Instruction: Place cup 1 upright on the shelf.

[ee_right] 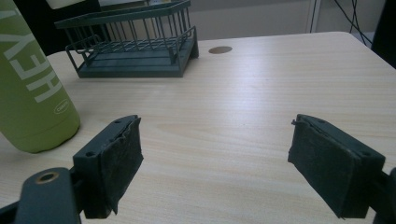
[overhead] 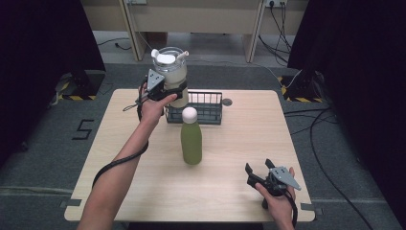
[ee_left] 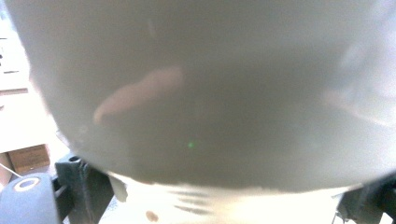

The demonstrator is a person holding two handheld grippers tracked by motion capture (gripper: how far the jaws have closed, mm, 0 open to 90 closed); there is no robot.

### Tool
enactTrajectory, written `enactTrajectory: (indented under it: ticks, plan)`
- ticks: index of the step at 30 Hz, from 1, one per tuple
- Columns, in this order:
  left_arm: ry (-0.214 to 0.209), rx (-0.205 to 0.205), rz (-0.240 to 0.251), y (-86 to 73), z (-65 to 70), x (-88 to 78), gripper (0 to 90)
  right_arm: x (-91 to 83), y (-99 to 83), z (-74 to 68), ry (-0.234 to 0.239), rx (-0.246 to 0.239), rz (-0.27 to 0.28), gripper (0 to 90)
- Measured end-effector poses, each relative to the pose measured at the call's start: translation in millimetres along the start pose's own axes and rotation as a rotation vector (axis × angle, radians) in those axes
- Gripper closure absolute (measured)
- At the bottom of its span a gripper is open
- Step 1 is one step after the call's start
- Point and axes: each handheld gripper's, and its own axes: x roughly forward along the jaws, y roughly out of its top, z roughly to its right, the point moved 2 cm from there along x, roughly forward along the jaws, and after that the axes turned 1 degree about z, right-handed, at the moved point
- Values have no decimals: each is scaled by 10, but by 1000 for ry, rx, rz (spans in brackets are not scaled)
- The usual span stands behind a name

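A large translucent jug (overhead: 172,74) with a white lid and a pale, cloudy body hangs in the air above the left end of the dark wire basket (overhead: 207,112). My left gripper (overhead: 168,91) is shut on the jug's lower body. In the left gripper view the jug's grey wall (ee_left: 205,93) sits right against the lens. A green bottle (overhead: 191,137) with a white cap stands upright at mid-table; its side with white lettering (ee_right: 32,88) shows in the right gripper view. My right gripper (overhead: 258,171) rests open near the front right, its pads (ee_right: 119,158) wide apart over bare wood.
The basket (ee_right: 135,51) lies at the back of the wooden table (overhead: 239,191), near a round grommet hole (overhead: 227,102). Cables run across the floor to the right. Dark curtains flank both sides.
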Motion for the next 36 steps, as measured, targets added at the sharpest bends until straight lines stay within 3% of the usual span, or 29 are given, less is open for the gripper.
enactTrajectory:
  ticks: [7,16,36]
  plan:
    - [10,16,-17,-31,-3,119,99,1,0,3,0,-1,1,167]
    - [19,8,-32,-76,-32,224,99,-2,-1,5,-1,-2,0,169]
    - [35,9,-60,-187,-67,332,99,8,-7,-2,5,-7,-5,173]
